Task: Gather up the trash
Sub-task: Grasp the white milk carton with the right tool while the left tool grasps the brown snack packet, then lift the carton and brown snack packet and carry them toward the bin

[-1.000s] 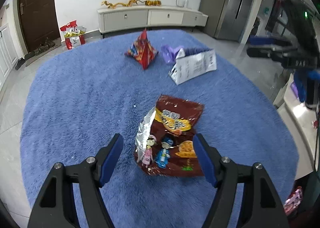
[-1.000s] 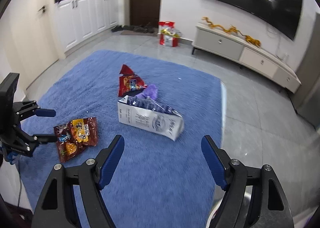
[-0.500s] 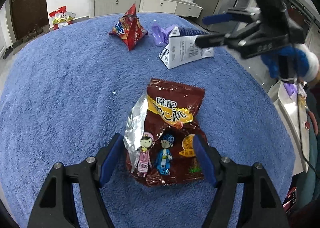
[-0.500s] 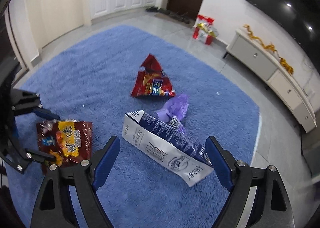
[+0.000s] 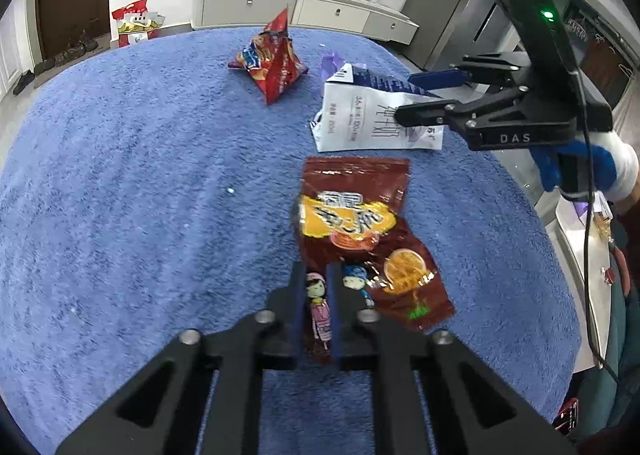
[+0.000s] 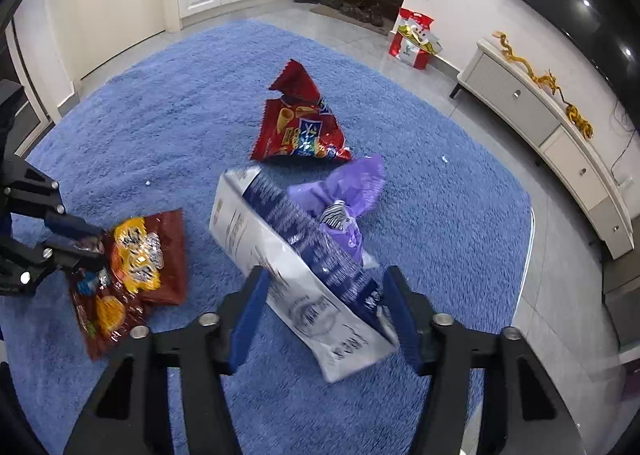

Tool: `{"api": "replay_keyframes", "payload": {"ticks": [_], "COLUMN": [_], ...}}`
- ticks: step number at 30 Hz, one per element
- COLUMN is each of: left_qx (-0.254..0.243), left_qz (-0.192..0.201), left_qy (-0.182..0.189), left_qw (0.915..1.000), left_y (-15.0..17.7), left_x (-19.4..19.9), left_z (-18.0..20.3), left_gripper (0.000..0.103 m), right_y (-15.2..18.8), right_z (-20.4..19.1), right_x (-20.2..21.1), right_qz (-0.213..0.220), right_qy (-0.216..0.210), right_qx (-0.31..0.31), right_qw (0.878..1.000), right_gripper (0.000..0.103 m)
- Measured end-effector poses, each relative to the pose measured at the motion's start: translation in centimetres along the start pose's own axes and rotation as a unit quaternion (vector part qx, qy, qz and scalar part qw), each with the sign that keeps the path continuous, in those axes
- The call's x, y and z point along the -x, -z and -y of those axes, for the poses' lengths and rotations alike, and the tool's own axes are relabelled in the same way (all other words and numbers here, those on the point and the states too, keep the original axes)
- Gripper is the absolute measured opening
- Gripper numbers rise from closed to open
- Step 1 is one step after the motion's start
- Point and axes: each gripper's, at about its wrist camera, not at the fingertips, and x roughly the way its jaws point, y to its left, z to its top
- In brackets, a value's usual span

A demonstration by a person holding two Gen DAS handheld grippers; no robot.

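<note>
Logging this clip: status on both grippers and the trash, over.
Left gripper just closed, shut on brown snack bag. Right gripper closing, fingers astride white milk carton, grip unconfirmed. Red chip bag, purple wrapper still on rug. Nothing blocking.

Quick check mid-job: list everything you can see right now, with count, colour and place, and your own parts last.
brown snack bag: 1, dark brown with yellow label, on the rug, its near end pinched in the left gripper.
milk carton: 1, white and navy, lying on the rug between the right gripper's jaws.
red snack bag: 1, red, standing peaked on the rug beyond the carton.
purple wrapper: 1, purple, crumpled, against the carton's far side.
rug: 1, blue, on a grey tiled floor.
gift bag: 1, red and white, on the floor by the wall.
TV cabinet: 1, white, along the wall.
left gripper: black, jaws just closed on the brown snack bag.
right gripper: black, jaws just closing around the carton.
</note>
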Motion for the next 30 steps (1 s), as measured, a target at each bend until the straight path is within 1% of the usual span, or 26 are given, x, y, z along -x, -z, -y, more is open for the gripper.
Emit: {"api": "replay_keyframes", "payload": {"ticks": [1, 2, 3, 5, 6, 7, 9, 11, 17, 19, 21, 22, 23, 27, 30], "left_qx": [-0.001, -0.004, -0.006, -0.006, -0.005, -0.004, -0.001, 0.002, 0.01, 0.012, 0.018, 0.022, 0.026, 0.041, 0.049], "left_qz": [0.002, 0.005, 0.008, 0.014, 0.018, 0.021, 0.027, 0.033, 0.04, 0.043, 0.047, 0.049, 0.051, 0.058, 0.062], "left_qy": [0.0, -0.002, -0.003, 0.001, 0.002, 0.001, 0.003, 0.003, -0.002, -0.005, -0.007, -0.007, -0.007, -0.007, -0.006], "left_qw": [1.0, 1.0, 0.9999, 0.9999, 0.9998, 0.9998, 0.9996, 0.9995, 0.9991, 0.999, 0.9987, 0.9985, 0.9983, 0.9975, 0.9968], "left_y": [0.1, 0.3, 0.4, 0.6, 0.9, 1.0, 1.3, 1.6, 2.2, 2.4, 2.5, 2.4, 2.3, 1.9, 1.8], "left_x": [0.0, 0.1, 0.1, 0.4, 0.6, 0.8, 1.4, 2.0, 3.7, 4.1, 4.5, 4.6, 4.7, 4.9, 5.0], "left_z": [0.3, 0.7, 1.0, 1.5, 1.8, 2.0, 2.3, 2.3, 1.9, 1.6, 1.2, 0.9, 0.7, -0.2, -0.7], "left_gripper": [0.002, 0.001, 0.0, 0.0, 0.0, 0.0, 0.0, 0.0, 0.0, 0.0, 0.0, 0.0, 0.0, 0.0, 0.0], "right_y": [0.1, 0.4, 0.5, 1.0, 1.3, 1.4, 2.0, 2.5, 3.3, 2.8, 2.3, 2.0, 1.7, 0.8, 0.3], "right_z": [-0.2, -0.2, -0.3, -0.3, -0.2, -0.3, -0.6, -1.1, -2.5, -2.2, -1.9, -1.8, -1.7, -1.4, -1.0], "right_x": [0.2, 0.5, 0.7, 1.8, 2.4, 2.8, 4.0, 4.6, 5.6, 5.6, 5.7, 5.8, 5.5, 3.1, 1.4], "right_qz": [0.002, 0.003, 0.005, 0.016, 0.023, 0.028, 0.038, 0.039, 0.044, 0.051, 0.062, 0.067, 0.068, 0.042, 0.028], "right_qy": [0.002, 0.001, 0.0, 0.015, 0.011, 0.011, 0.014, 0.009, 0.007, 0.013, 0.017, 0.017, 0.014, 0.018, 0.015], "right_qx": [0.0, -0.005, -0.008, -0.015, -0.024, -0.029, -0.036, -0.036, -0.037, -0.04, -0.046, -0.048, -0.047, -0.035, -0.04], "right_qw": [1.0, 1.0, 1.0, 1.0, 0.999, 0.999, 0.999, 0.999, 0.998, 0.998, 0.997, 0.996, 0.996, 0.998, 0.999], "right_gripper": [0.049, 0.042, 0.033, 0.012, 0.003, 0.0, 0.0, 0.0, 0.0, 0.01, 0.049, 0.054, 0.058, 0.058, 0.058]}}
